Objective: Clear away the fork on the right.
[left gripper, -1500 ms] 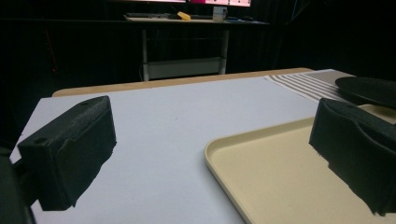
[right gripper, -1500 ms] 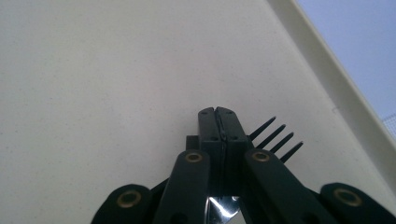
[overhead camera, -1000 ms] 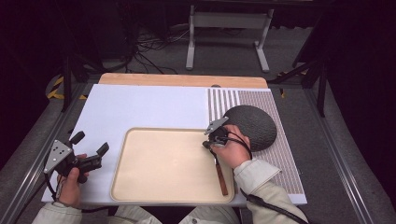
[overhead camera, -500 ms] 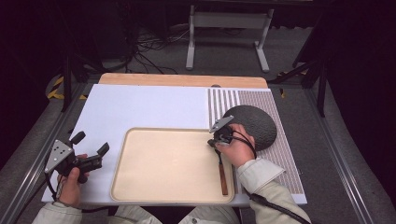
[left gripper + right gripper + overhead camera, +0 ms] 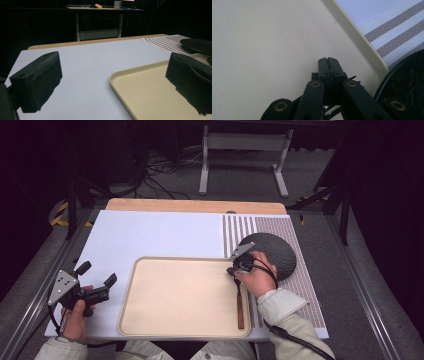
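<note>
The right hand-held gripper (image 5: 234, 269) hung low over the far right corner of the beige tray (image 5: 150, 320), its jaws pressed flat together; from the right gripper view I could not tell whether anything thin was pinched between them. Just below it, along the tray's right edge, lay a utensil with a wooden handle (image 5: 240, 306), its metal end tucked beneath the person's right hand (image 5: 257, 280). To my eye the step in hand was settling that utensil in the tray. Doing it well would mean keeping the handle parallel with the rim, letting it rest flat on the tray floor before easing off, and lifting straight up so the jaws would not drag it toward the dark round plate (image 5: 272, 255) sitting just beyond the corner.

The left hand-held gripper (image 5: 95, 280) waited well apart, jaws spread wide and empty, over the pale sheet (image 5: 160, 235) left of the tray.

A striped mat (image 5: 300, 290) lay under the plate on the tabletop (image 5: 195, 206), whose wooden edge showed at the far side. Beyond it the room was dark, with cables on the floor and a white stand (image 5: 243, 150).
</note>
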